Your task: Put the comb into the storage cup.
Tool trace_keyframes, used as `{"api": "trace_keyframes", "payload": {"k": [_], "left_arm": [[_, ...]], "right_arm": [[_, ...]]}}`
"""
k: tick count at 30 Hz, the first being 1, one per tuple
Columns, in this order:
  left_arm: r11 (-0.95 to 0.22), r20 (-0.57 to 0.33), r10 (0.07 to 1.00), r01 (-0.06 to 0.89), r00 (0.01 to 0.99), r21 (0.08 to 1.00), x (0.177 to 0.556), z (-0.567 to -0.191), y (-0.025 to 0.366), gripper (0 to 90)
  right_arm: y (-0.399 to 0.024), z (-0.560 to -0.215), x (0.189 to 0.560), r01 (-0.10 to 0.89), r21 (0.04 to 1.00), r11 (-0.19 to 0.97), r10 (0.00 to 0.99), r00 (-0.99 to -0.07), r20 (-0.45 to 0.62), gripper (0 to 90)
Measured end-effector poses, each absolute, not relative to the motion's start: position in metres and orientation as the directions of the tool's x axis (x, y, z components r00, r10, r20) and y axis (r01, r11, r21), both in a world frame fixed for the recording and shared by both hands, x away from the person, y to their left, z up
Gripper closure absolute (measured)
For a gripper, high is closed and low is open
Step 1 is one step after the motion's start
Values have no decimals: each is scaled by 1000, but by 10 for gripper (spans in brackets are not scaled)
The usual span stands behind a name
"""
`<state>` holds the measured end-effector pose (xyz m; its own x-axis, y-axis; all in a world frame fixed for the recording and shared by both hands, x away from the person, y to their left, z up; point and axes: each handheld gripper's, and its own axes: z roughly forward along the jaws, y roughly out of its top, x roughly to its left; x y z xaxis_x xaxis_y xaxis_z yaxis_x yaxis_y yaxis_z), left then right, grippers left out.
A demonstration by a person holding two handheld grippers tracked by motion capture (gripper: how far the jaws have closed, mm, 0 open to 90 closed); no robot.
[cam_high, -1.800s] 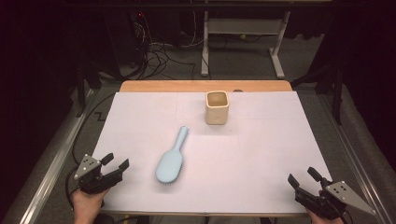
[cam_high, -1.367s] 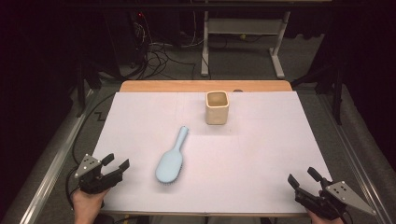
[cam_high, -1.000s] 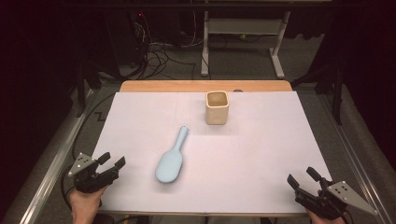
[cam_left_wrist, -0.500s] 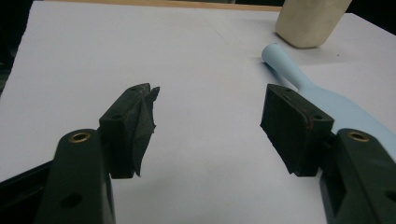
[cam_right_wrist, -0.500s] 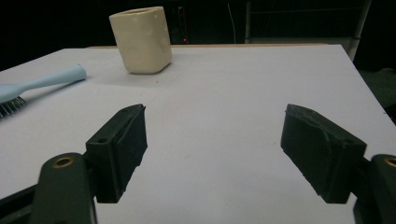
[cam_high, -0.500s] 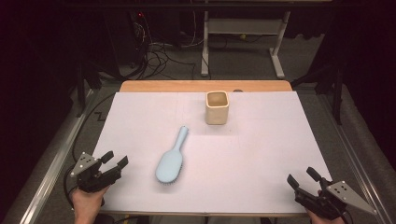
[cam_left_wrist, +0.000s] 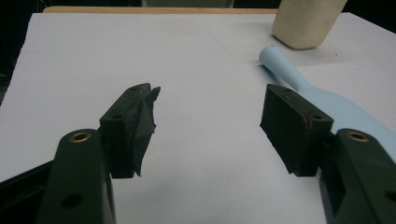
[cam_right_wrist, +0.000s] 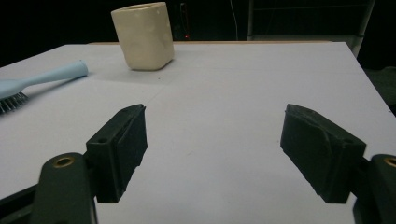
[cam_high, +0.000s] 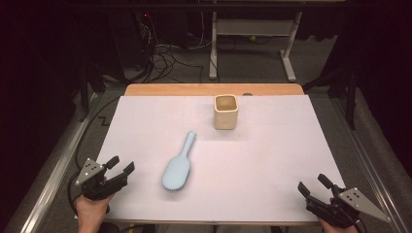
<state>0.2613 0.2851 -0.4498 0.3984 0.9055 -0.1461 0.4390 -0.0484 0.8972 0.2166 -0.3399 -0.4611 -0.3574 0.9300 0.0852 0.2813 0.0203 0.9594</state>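
A light blue hairbrush (cam_high: 178, 167) lies bristles down near the middle of the white sheet (cam_high: 272, 160), handle pointing to the far side. A cream square cup (cam_high: 226, 111) stands upright behind it. My left gripper (cam_high: 121, 165) rests open at the near left corner, a short way left of the brush. In the left gripper view the open left gripper (cam_left_wrist: 212, 100) has bare sheet between its jaws, with the brush (cam_left_wrist: 345, 109) and cup (cam_left_wrist: 306, 23) to its right. At the near right corner my right gripper (cam_high: 313, 183) is open and holds nothing. The right gripper view shows the right gripper (cam_right_wrist: 217, 116), the cup (cam_right_wrist: 144, 35) and the brush handle (cam_right_wrist: 46, 77).
A strip of the wooden table top (cam_high: 214, 90) shows beyond the sheet's far edge. Metal rails (cam_high: 53, 174) run along both sides. Cables (cam_high: 170, 58) and a white desk frame (cam_high: 252, 29) are on the dark floor behind.
My left gripper has shifted slightly at its corner and come back close to where it was. The brush, the cup and the right gripper have not moved.
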Motion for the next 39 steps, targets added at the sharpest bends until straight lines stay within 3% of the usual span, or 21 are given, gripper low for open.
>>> {"api": "trace_keyframes", "payload": {"k": [39], "left_arm": [[-51,-175,870,438,460,898,271,-445,264,353]], "right_arm": [[-338,-463,219,294,955,43,926,-370,72,248]]}}
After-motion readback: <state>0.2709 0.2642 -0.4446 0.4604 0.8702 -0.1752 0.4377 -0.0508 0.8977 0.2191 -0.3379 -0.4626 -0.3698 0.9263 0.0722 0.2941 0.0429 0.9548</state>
